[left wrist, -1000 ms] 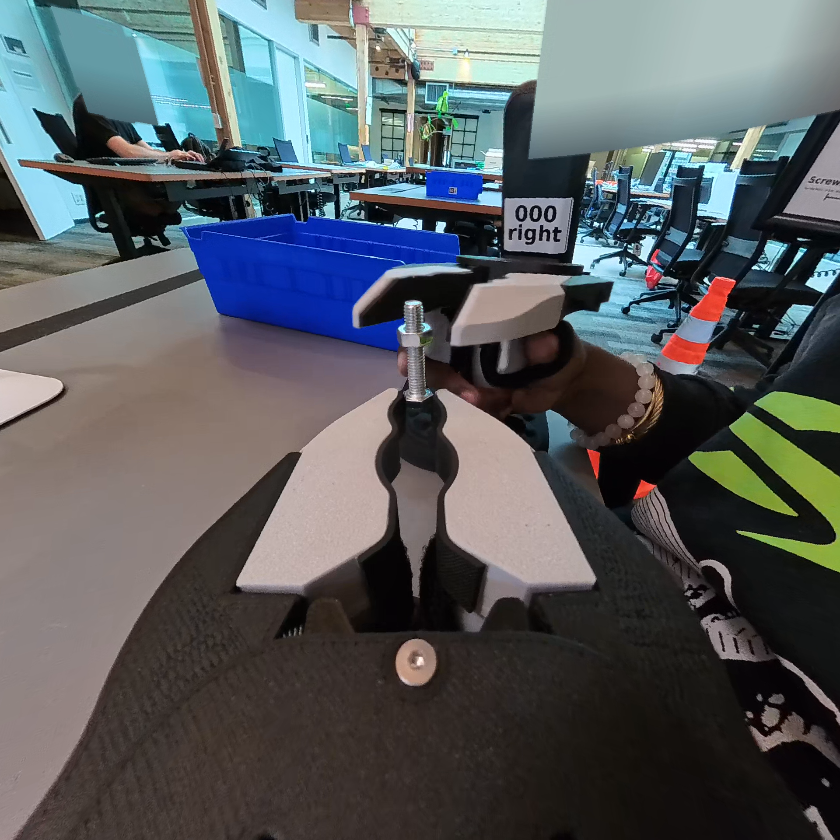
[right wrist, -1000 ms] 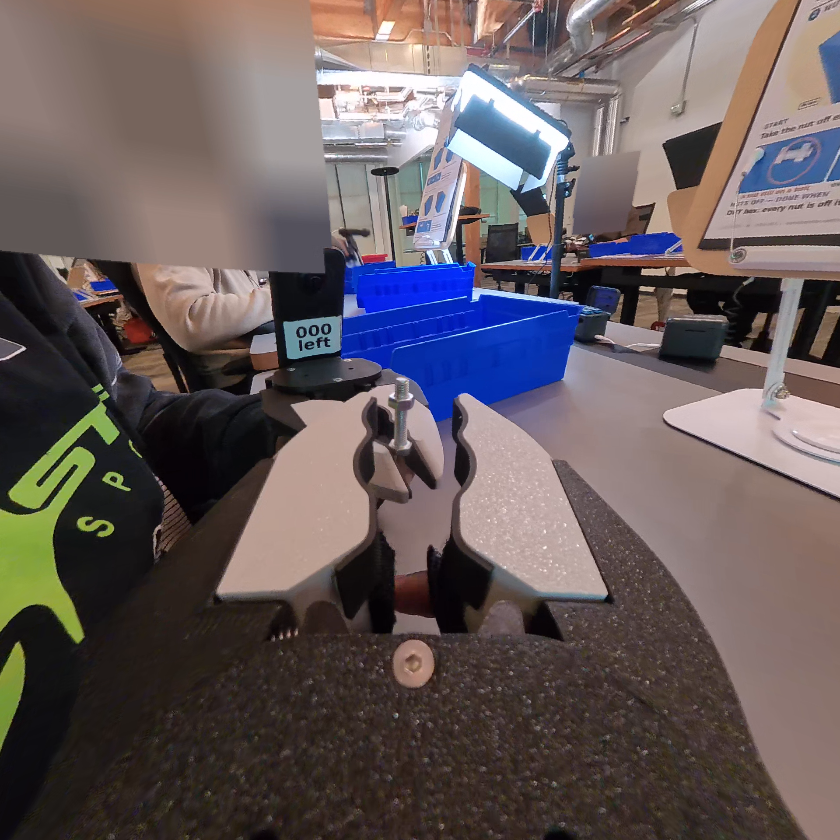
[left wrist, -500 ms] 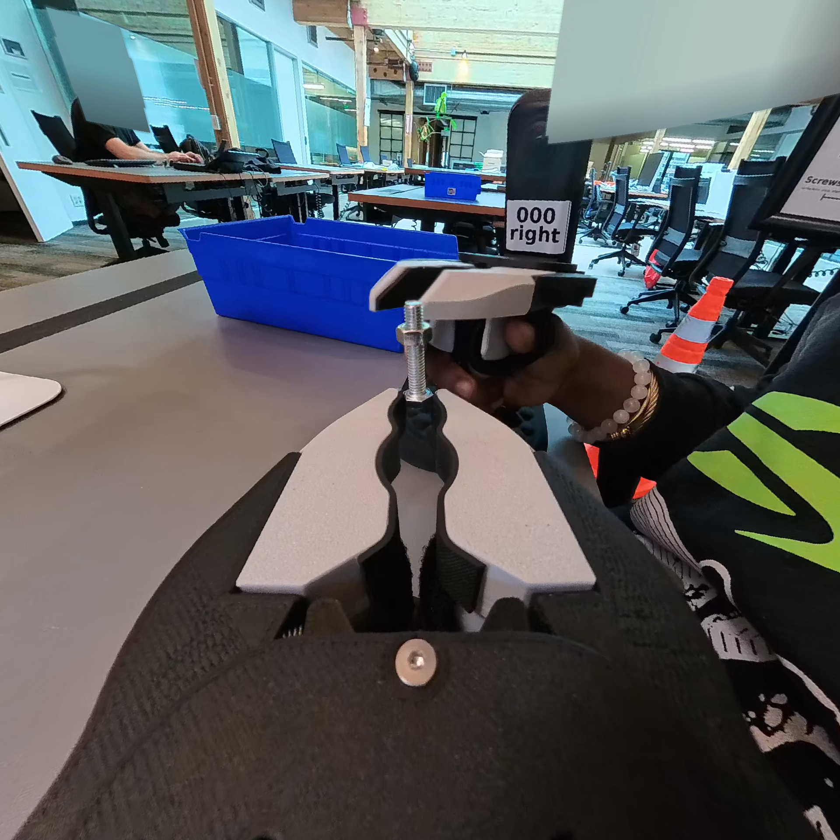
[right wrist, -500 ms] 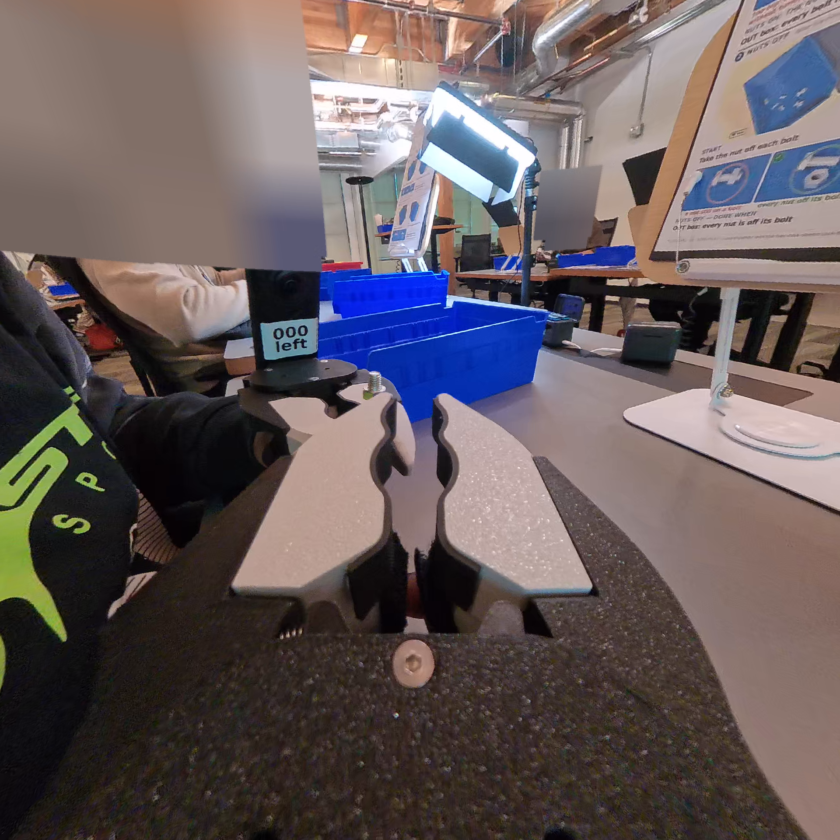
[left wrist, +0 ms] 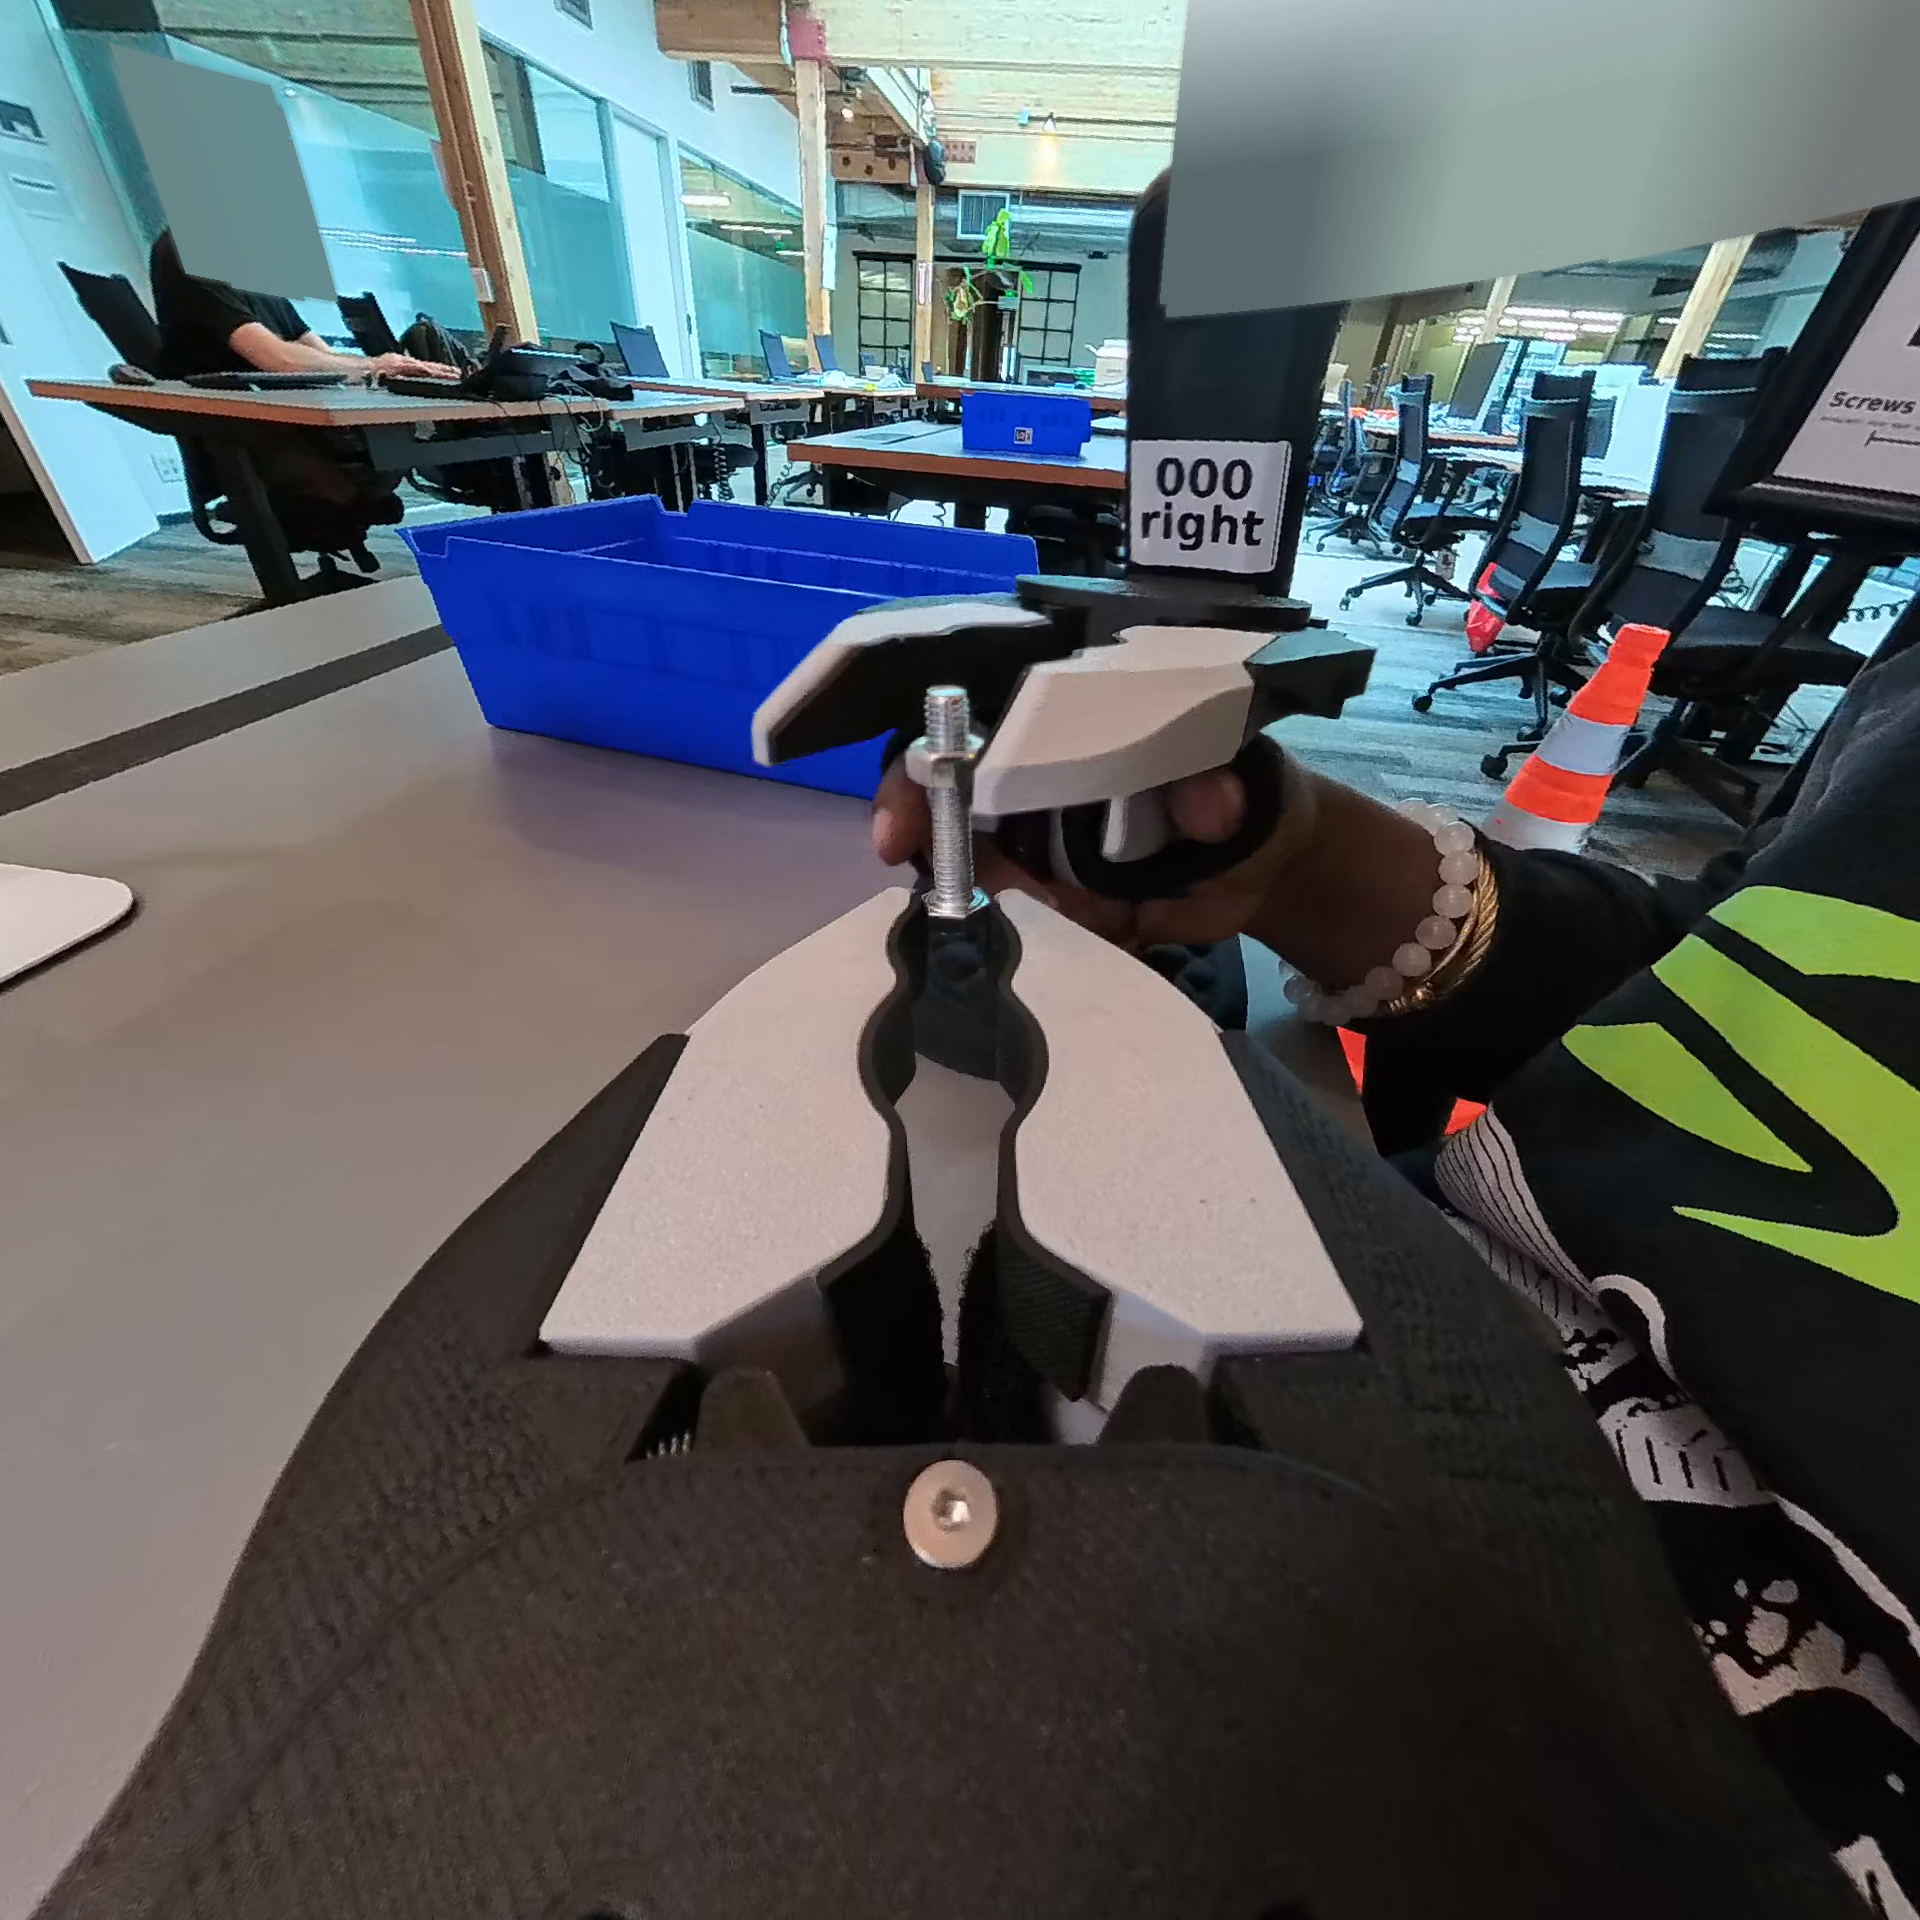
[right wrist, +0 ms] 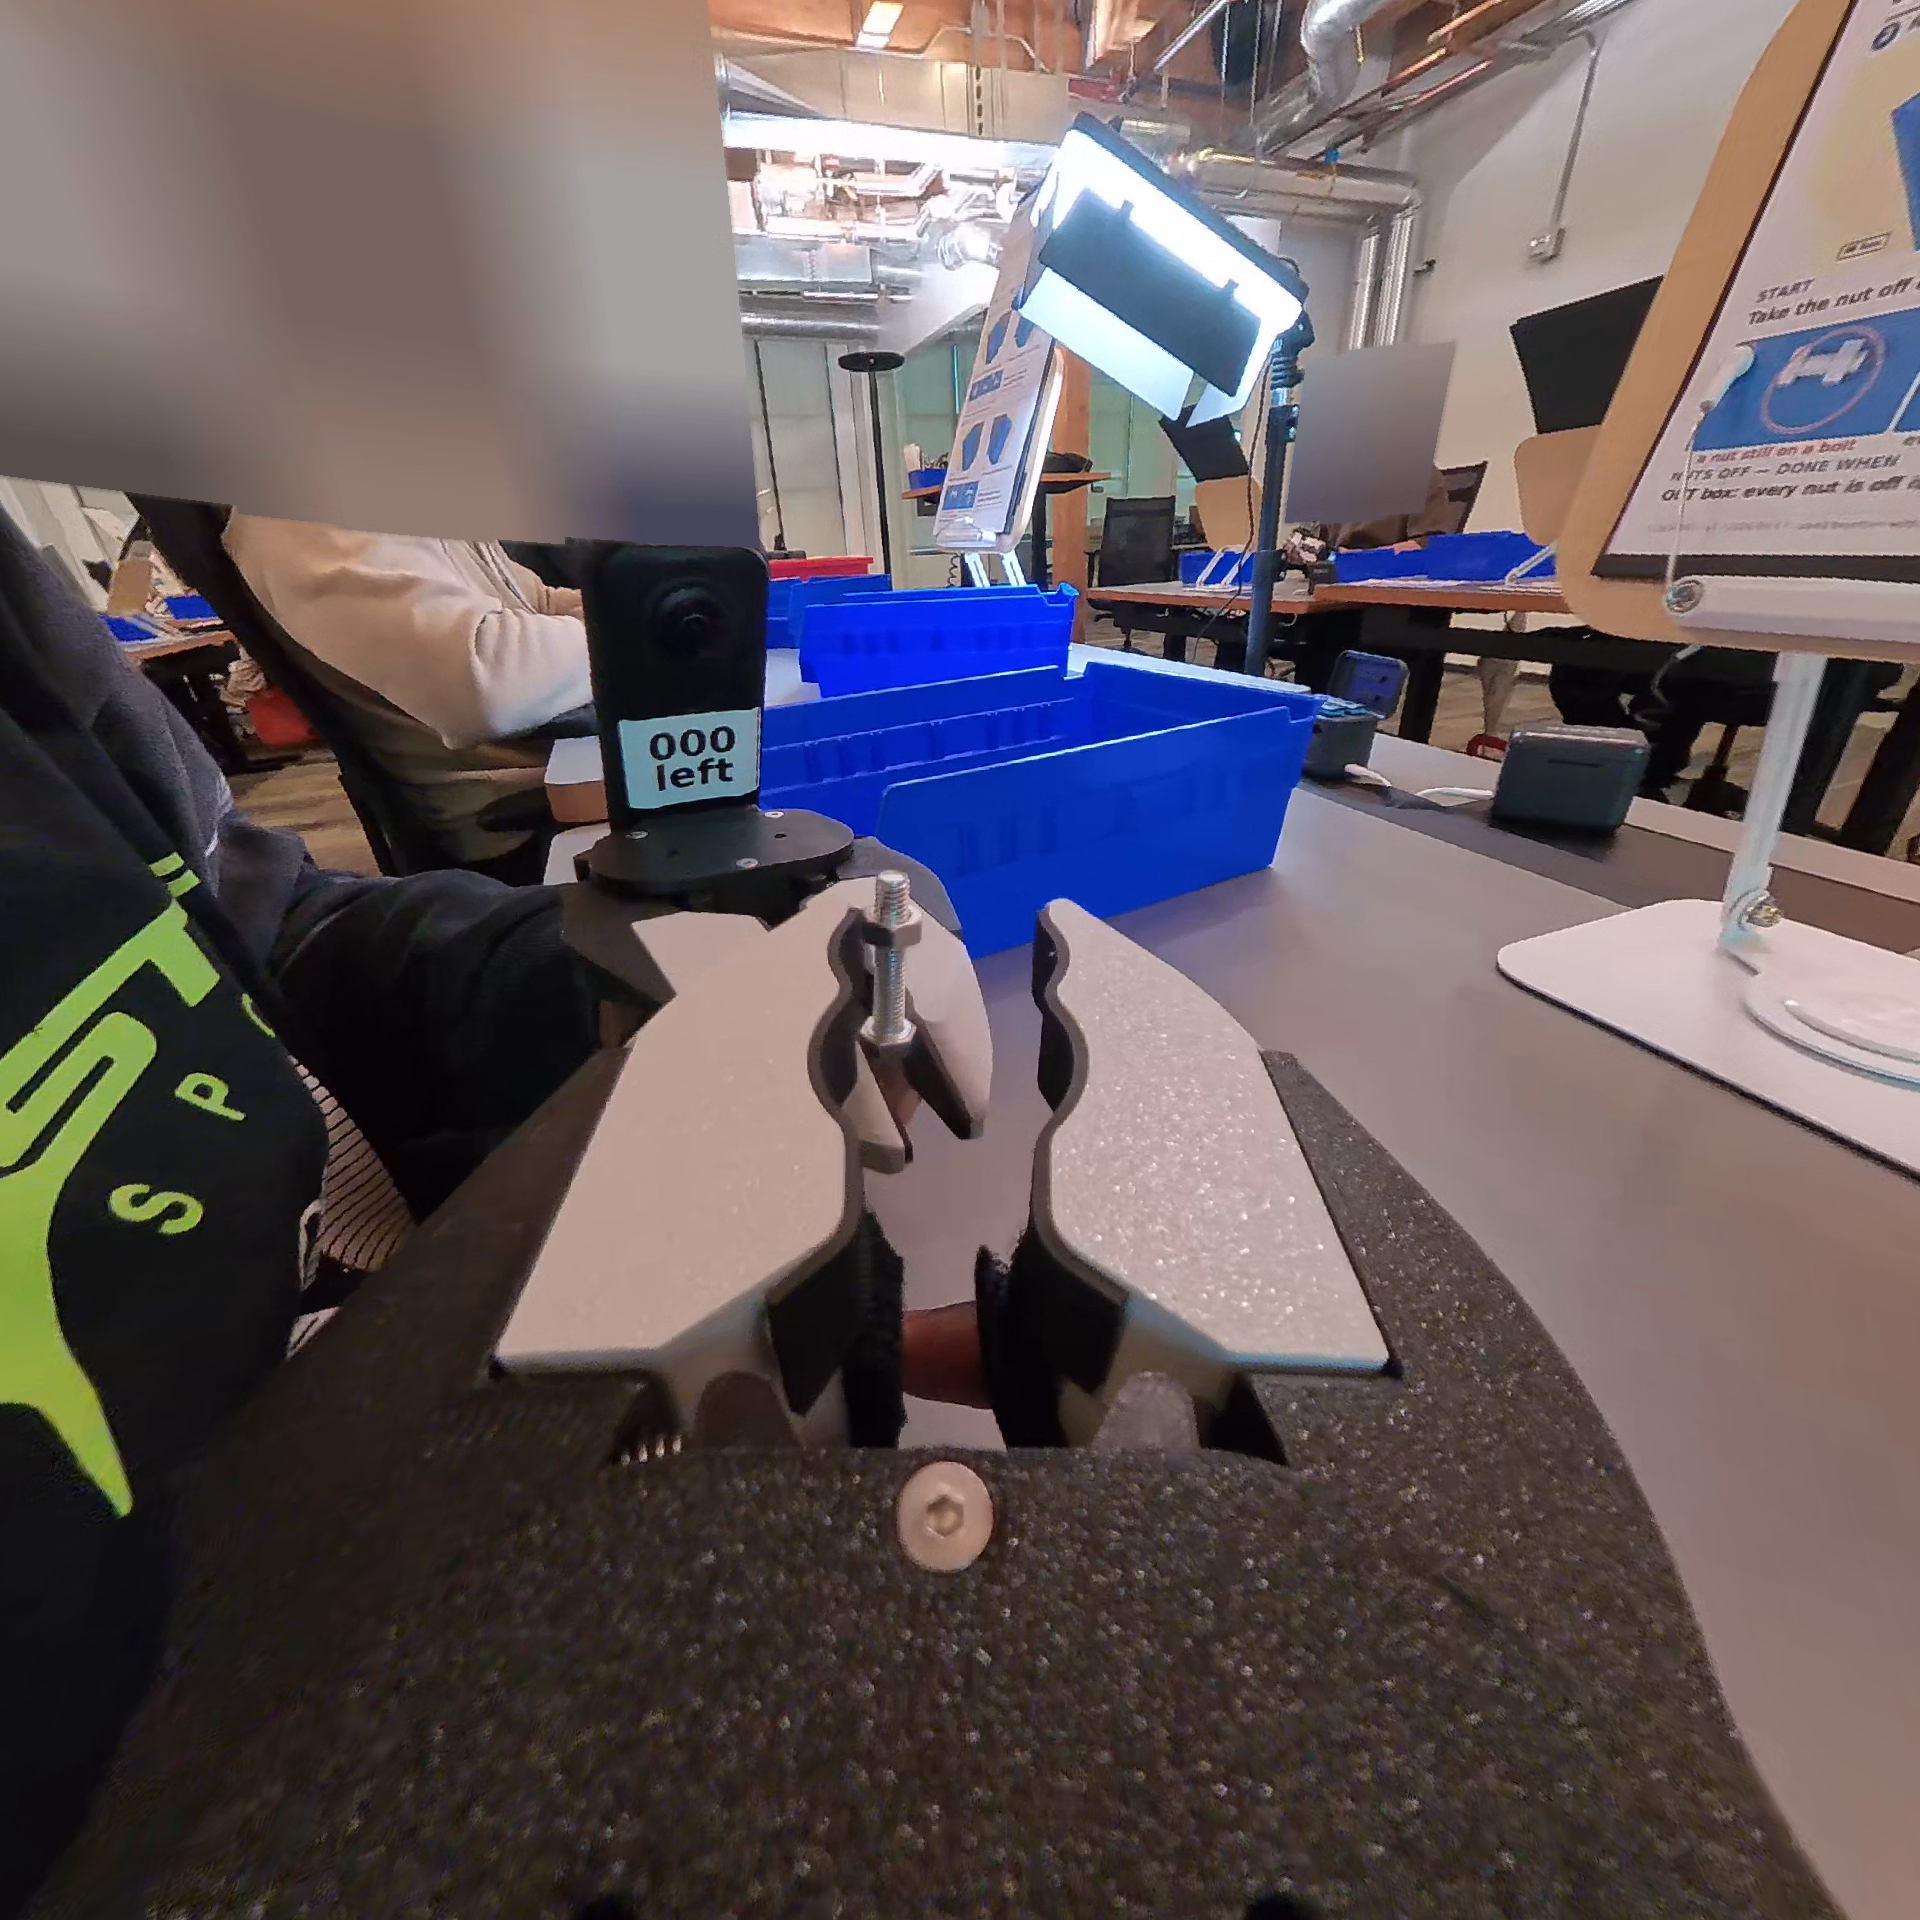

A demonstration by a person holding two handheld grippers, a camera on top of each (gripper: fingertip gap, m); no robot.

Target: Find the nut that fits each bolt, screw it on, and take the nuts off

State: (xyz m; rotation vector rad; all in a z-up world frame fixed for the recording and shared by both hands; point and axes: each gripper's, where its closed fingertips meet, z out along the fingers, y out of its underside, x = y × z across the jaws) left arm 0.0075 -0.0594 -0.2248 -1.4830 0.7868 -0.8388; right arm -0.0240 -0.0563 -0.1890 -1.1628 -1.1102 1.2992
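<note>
My left gripper (left wrist: pixel 951 914) is shut on the head of a silver bolt (left wrist: pixel 951 831) and holds it upright above the grey table (left wrist: pixel 312 987). A silver hex nut (left wrist: pixel 943 762) sits on the thread near the bolt's top. My right gripper (right wrist: pixel 945 935) is open, with one finger on each side of the bolt's upper end. In the right wrist view the bolt (right wrist: pixel 891 987) and nut (right wrist: pixel 891 933) stand close to the right gripper's left finger. The right gripper also shows in the left wrist view (left wrist: pixel 966 717), and the left gripper in the right wrist view (right wrist: pixel 925 1081).
A blue bin (left wrist: pixel 665 623) stands on the table behind the grippers and also shows in the right wrist view (right wrist: pixel 1081 831). A white stand base (right wrist: pixel 1714 997) carries an instruction board at the right. An orange cone (left wrist: pixel 1579 748) stands on the floor. The tips of one gripper are about 4 cm away from the tips of the other.
Half a second ago the right gripper's fingers were nearly together and level with the bolt's tip. Now they are spread wide around the nut again. The left gripper and bolt have stayed still.
</note>
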